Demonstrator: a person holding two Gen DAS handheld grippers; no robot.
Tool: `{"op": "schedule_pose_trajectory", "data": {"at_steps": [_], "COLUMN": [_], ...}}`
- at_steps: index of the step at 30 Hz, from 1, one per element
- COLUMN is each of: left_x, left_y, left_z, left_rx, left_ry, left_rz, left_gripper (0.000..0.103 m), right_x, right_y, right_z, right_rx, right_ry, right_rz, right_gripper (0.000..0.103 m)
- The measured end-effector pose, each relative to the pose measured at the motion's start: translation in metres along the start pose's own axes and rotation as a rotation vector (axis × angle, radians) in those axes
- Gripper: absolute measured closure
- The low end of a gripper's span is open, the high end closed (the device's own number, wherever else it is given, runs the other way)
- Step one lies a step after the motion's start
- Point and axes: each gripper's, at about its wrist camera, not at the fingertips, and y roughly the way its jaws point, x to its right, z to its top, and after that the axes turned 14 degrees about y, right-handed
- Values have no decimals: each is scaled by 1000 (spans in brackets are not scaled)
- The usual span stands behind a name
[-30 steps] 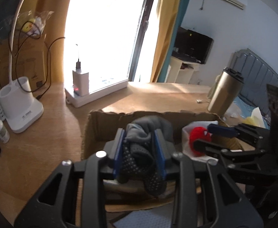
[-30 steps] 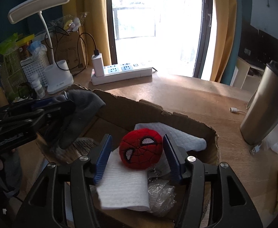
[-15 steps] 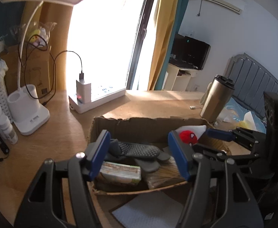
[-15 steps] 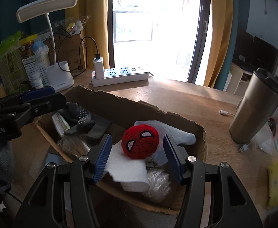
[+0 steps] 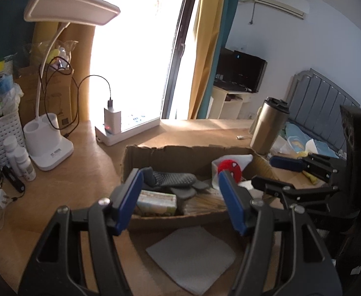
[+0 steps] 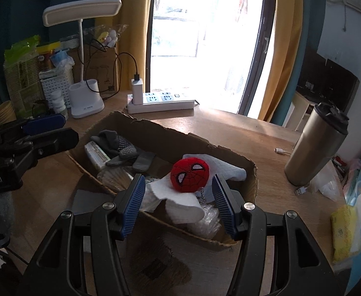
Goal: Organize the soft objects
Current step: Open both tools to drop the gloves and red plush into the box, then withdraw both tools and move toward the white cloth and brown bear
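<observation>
The grey dotted glove [image 5: 173,181] now lies loose in the cardboard box [image 5: 180,156] at centre frame, where a second ago the left gripper [image 5: 180,197] clamped it. Its jaws have just opened and hold nothing. The right gripper [image 6: 178,203] gapes empty below the red plush ball [image 6: 189,175]. Both items look stowed.

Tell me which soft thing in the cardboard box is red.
The round red plush ball with white eye patches, resting on the white paper towel. The other soft item, the grey dotted glove, lies at the box's opposite end.
</observation>
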Motion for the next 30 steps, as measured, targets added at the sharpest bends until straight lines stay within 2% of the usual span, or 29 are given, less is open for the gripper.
{"op": "schedule_pose_trajectory", "data": {"at_steps": [7,22,26,30], "left_x": [7,24,28,33], "left_y": [-20,-35,-32,-29], "left_z": [-6,-26,-29,-34], "left_rx": [-4,-44,-58,-73], "left_ry": [8,-4,-3,2], "left_rz": [3,-31,-38,-46], "left_gripper": [37,37,37,37], "right_x": [-4,9,11,14], "right_y": [-19,-45,-46,-45], "right_z": [-7,-29,-33,-36], "right_rx": [17,20,22,15], "right_ry": [35,88,98,109], "right_rz": [26,11,8,7], "right_gripper": [43,42,35,34]}}
